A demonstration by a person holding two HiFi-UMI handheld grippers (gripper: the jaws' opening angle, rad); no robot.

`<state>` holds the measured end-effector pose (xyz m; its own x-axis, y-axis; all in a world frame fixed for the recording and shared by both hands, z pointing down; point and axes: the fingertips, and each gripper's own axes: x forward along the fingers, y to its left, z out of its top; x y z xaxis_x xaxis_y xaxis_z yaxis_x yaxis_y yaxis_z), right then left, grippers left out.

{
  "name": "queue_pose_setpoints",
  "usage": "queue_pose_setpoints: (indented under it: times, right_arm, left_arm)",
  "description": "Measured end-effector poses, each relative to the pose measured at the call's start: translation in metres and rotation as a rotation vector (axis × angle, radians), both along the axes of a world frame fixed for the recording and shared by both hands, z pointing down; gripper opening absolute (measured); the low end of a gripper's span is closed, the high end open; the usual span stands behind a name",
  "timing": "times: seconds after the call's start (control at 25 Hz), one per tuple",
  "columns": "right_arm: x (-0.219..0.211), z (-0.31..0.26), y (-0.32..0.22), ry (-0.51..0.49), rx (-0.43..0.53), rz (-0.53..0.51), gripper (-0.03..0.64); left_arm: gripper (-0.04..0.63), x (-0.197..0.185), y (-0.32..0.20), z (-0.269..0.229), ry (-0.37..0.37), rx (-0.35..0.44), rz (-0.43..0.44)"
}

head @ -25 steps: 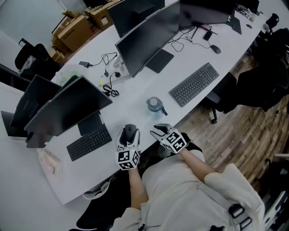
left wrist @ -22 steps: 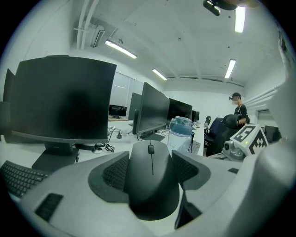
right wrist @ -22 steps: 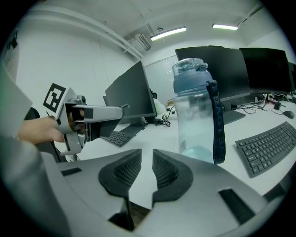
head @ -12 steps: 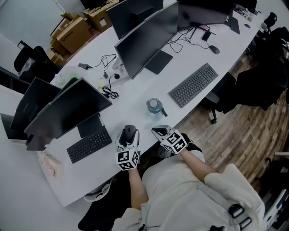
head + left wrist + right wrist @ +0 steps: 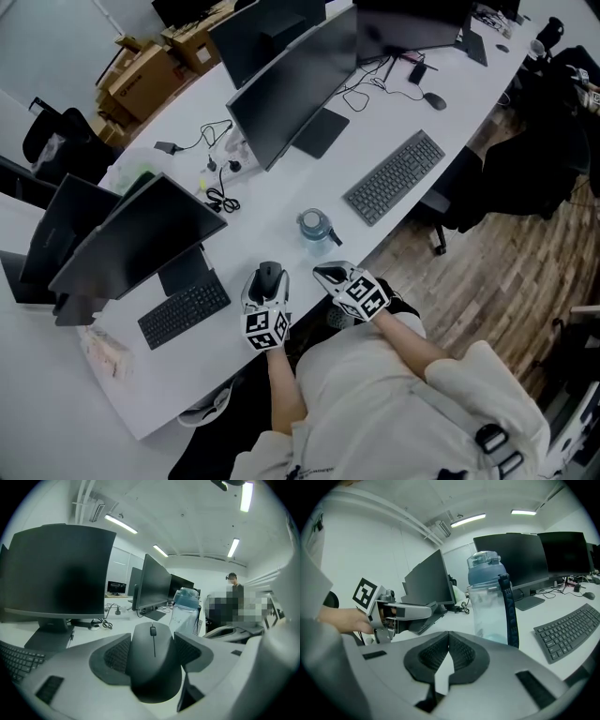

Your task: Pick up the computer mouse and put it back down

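A dark grey computer mouse (image 5: 270, 274) sits between the jaws of my left gripper (image 5: 269, 283) near the white desk's (image 5: 281, 202) front edge. In the left gripper view the mouse (image 5: 153, 653) fills the gap, and both ribbed pads (image 5: 117, 654) press on its sides. I cannot tell whether it rests on the desk or hangs just above it. My right gripper (image 5: 320, 273) is to the right of it, over the desk edge, and is shut with nothing in it. Its pads (image 5: 461, 656) meet in the right gripper view, where the left gripper (image 5: 398, 613) shows at the left.
A clear water bottle with a blue lid (image 5: 314, 227) stands just beyond both grippers (image 5: 490, 602). A small black keyboard (image 5: 183, 309) and a dark monitor (image 5: 141, 230) are at the left. A grey keyboard (image 5: 394, 176) lies at the right. Cables (image 5: 220, 197) lie farther back. A person (image 5: 233, 581) stands far off.
The left gripper with the mouse has sunk slightly. The head view has drifted, so the desk items sit a little lower and further left. The right gripper stays in place.
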<state>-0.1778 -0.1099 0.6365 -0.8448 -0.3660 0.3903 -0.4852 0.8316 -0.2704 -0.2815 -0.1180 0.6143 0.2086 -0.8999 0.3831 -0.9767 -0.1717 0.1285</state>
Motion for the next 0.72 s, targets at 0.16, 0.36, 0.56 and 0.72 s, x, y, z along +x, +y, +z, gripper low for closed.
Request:
queue_pose_setpoints:
  times: [0.16,0.36,0.56,0.72]
  right_arm:
    - [0.001,-0.001,0.001,0.002,0.003,-0.009,0.005]
    - [0.003,-0.002,0.0,0.009,0.031,-0.024,0.005]
    - [0.0,-0.003,-0.001,0.013,0.034,-0.041,0.005]
    - [-0.004,0.0,0.003,0.032,0.021,-0.071,0.005]
  left_arm:
    - [0.296,0.006,-0.005,0.009,0.018,-0.016,0.022]
    - [0.296,0.013,-0.01,0.012,0.027,-0.011,0.048]
    - [0.296,0.012,-0.016,0.014,0.034,0.008,0.088]
    - [0.296,0.013,-0.019,0.027,-0.005,-0.015,0.133]
